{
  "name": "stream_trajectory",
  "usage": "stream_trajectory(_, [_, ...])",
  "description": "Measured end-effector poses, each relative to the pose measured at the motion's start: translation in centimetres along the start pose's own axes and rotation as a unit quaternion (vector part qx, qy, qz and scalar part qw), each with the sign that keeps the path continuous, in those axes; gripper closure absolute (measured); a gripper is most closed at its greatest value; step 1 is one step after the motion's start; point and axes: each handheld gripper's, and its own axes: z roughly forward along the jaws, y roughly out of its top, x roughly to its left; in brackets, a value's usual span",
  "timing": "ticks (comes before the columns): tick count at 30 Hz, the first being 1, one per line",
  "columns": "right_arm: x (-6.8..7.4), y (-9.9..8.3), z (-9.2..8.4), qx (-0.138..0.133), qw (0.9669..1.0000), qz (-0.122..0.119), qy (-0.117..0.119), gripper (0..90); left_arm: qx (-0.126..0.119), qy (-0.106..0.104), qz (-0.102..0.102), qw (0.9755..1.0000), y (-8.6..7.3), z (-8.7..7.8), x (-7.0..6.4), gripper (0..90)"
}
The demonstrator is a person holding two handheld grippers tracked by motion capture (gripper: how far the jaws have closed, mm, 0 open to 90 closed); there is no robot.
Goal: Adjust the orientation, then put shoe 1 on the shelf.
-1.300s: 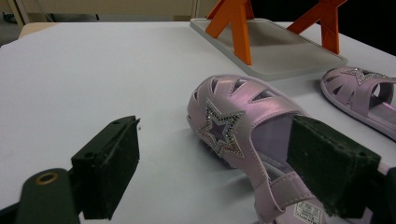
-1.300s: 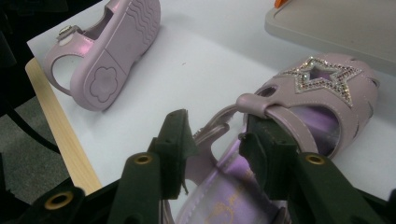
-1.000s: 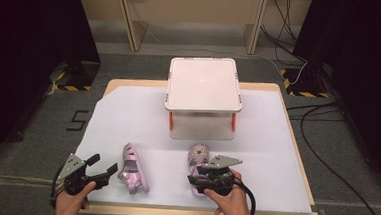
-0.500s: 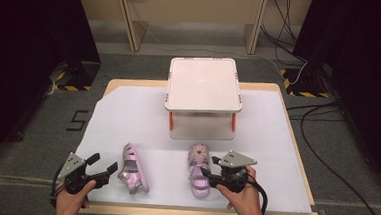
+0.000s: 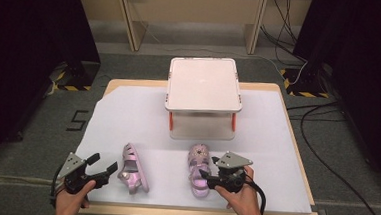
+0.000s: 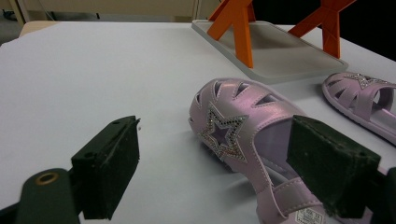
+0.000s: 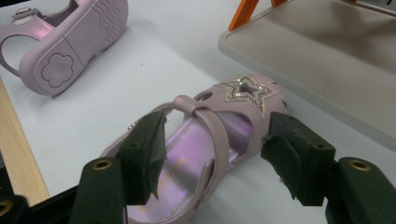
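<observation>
Sandals side by side, both sets of jaws apart

Sandals first, from the high view: the two pink ones lie near the front edge of your white surface [image 5: 128, 103], well in front of the stand [image 5: 204, 83] with its orange legs. The left sandal [image 5: 134, 166] is tipped on its side; the right sandal [image 5: 198, 169] sits upright, toe toward the stand. Your left gripper [image 5: 102, 165] rests just left of the left sandal, jaws spread, with nothing between them. Your right gripper [image 5: 209, 173] is at the right sandal's right edge, touching or nearly so.

From the left gripper view, your two black jaws stand wide apart. The left sandal [image 6: 243, 126] lies ahead of them, star on its toe facing you, its strap end running behind the right-hand jaw. I cannot tell whether that jaw touches it. The right sandal [image 6: 359, 100] lies beyond, beside the stand's base tray [image 6: 280, 49].

From the right gripper view, your jaws have just been opening, and the right sandal [image 7: 219, 135] lies between them, sole on the surface. Both pads stand just off its sides, so the grip is released. The left sandal [image 7: 70, 46] lies farther off, sole toward you, and the tray [image 7: 317, 60] lies just beyond the star toe.
</observation>
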Motion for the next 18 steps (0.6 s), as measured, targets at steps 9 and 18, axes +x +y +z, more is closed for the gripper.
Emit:
stream_trajectory(9, [0.03,-0.28,0.02,0.001,1.0,0.001,-0.008,37.6,0.004,-0.004,0.001,1.0,0.0,0.2,-0.07,16.5])
stream_trajectory(18, [0.56,-0.21,0.42,0.011,0.9995,-0.026,-0.013,37.2,0.002,-0.004,0.003,1.0,0.0,0.08,-0.09,16.5])
